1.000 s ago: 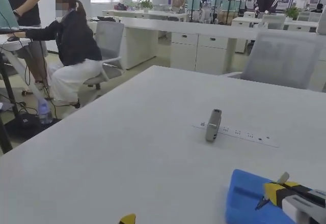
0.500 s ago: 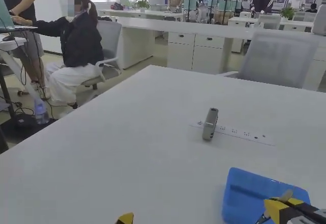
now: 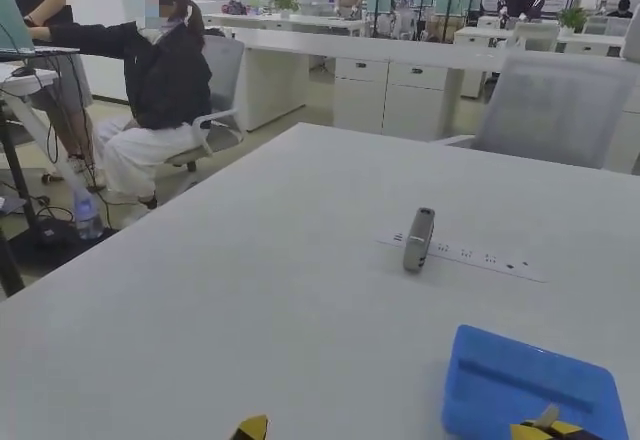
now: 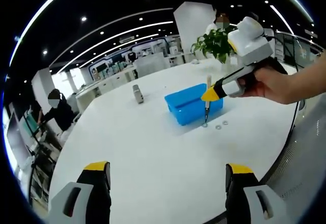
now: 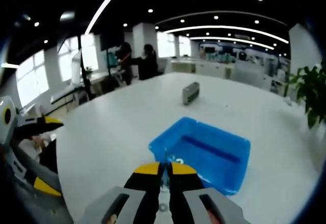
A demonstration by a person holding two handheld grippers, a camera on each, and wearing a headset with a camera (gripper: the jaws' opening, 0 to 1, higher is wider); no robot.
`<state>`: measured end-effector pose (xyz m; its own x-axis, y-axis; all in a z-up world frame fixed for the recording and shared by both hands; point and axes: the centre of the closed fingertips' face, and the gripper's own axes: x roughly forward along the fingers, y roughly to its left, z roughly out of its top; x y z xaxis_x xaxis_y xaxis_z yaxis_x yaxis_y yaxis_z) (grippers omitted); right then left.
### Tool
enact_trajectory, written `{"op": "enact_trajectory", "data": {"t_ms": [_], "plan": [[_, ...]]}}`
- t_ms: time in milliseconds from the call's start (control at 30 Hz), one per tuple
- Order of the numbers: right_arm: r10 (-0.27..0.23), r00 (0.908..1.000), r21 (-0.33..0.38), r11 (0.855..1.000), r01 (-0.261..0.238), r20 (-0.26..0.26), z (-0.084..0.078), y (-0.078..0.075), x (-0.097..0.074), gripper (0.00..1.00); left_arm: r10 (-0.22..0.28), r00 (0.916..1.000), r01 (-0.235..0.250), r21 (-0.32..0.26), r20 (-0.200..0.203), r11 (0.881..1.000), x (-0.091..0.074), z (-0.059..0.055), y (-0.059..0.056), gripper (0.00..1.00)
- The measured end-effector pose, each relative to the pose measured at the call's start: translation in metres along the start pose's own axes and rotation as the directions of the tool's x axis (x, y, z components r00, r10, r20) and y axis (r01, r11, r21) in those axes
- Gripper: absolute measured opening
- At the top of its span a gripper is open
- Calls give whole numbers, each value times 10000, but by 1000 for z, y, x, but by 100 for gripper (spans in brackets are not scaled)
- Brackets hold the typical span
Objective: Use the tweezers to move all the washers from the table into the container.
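1. Washers (image 4: pixel 218 128): three small, flat, pale metal rings. In the left gripper view they lie in a short row on the white table (image 4: pixel 153 147), just beside the near wall of the container and outside it.
2. Tweezers (image 4: pixel 207 107): slim, with a pale stem and dark tips, pointing straight down. The tips are at the end washer of the row; whether they touch it cannot be told.
3. Container (image 4: pixel 191 104): a shallow rectangular tray, bright blue, with an open top. The right gripper view shows a few small pale marks on its floor at the near corner, too blurred to name.
4. Right gripper (image 4: pixel 210 94): its yellow-tipped jaws are clenched on the upper end of the tweezers. A hand (image 4: pixel 275 84) holds it above the washers.
5. Left gripper (image 4: pixel 168 169): its yellow-tipped jaws are released and spread wide. It hangs over bare table, well apart from the container.
6. Grey device (image 3: pixel 418 240): small, standing beyond the container at one end of a flat strip (image 3: pixel 480 258) set in the tabletop. The marks on the strip are too small to read.
7. Surroundings: a potted plant (image 4: pixel 214 40) past the far table edge, a grey office chair (image 3: pixel 555 110) at the table, and a seated person (image 3: pixel 160 80) in a dark top at another desk.
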<state>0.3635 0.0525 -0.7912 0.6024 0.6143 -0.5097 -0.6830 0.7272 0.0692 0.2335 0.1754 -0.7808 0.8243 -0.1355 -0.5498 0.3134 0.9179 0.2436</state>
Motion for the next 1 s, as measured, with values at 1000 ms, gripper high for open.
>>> {"op": "enact_trajectory", "data": {"t_ms": [1000], "plan": [[-398,9992,55,9992,398,60,-4,-1,6,2,-40,9999,41,95,-161,9999,1,-3,-1,95]]}}
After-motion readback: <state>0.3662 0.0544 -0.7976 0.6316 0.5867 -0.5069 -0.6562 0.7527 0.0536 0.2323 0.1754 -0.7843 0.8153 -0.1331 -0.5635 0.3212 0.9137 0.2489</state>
